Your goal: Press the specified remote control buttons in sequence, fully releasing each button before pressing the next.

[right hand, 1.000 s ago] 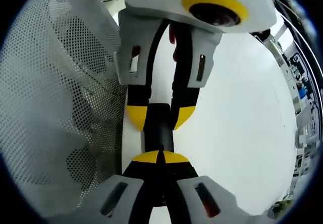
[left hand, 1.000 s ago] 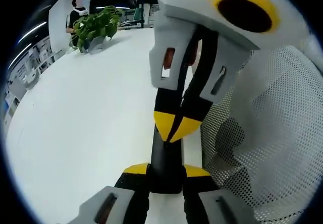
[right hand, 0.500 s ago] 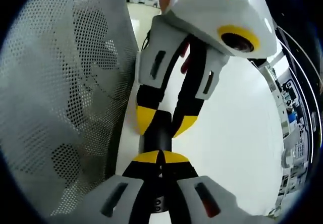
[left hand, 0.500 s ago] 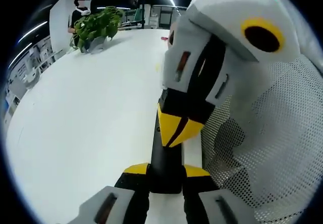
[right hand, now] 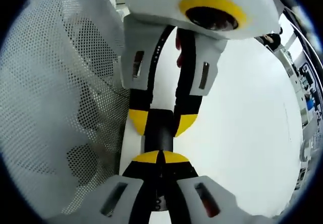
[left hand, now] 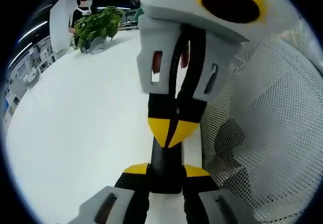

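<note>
I pinch the black remote (left hand: 165, 166) in my left gripper (left hand: 165, 171) so it sits steady while my right gripper (right hand: 160, 159), tips pressed together, pokes it from 12 o'clock.

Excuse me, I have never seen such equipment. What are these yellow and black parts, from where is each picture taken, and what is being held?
No robot arm is here: a person carries two hand-held tools, each with a camera looking along its own two jaws. In the left gripper view, the left tool rises from the bottom, its yellow-tipped jaws clamped on a slim black remote control lying over a white table. The right tool comes from above, jaws shut, its tip apparently down on the remote. The right gripper view shows the same meeting from the opposite side: the right tool below, the left tool gripping the remote. A white perforated mesh surface stands alongside, and a potted plant sits far back.
</note>
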A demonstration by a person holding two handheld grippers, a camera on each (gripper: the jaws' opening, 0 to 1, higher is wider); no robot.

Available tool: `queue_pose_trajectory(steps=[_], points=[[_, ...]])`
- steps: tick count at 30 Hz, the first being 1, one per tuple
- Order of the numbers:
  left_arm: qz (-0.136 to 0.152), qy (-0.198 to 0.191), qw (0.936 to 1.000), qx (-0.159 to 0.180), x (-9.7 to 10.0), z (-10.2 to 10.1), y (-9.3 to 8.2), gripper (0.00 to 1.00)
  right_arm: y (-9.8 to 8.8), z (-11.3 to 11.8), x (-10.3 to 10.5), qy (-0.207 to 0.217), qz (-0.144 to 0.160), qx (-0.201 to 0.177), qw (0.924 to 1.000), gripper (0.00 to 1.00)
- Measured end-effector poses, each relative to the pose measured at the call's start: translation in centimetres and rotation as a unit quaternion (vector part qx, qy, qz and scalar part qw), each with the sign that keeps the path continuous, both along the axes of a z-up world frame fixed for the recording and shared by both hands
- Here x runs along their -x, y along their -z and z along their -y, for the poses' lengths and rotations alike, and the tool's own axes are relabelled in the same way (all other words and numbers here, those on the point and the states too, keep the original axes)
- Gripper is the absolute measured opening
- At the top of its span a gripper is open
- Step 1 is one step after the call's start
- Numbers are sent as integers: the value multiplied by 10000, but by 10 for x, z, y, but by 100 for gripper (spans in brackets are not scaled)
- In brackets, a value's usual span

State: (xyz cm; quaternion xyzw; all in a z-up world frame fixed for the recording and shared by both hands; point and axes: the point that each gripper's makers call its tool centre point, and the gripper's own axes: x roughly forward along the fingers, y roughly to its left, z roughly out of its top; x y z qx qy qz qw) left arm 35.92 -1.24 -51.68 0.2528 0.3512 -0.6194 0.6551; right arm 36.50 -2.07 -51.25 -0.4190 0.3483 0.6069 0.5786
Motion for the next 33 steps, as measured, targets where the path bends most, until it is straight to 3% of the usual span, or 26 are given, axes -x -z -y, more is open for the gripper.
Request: queue_pose_trajectory(steps=[4, 10, 14, 26, 33], points=[[6, 4, 10000, -8, 0, 0, 0, 24, 1, 1, -1, 137, -201, -274, 9993, 0], [13, 10, 10000, -59, 1, 0, 0, 24, 2, 7, -2, 770, -616, -716, 9925, 0], [8, 14, 10000, -60, 0, 0, 0, 24, 2, 14, 1, 635, -556, -670, 9942, 2], [54, 78, 9999, -99, 1, 0, 0, 24, 3, 52, -4, 782, -409, -282, 9957, 8], [67, 88, 9999, -110, 1, 0, 0, 24, 3, 57, -4, 873, -416, -260, 9950, 8]])
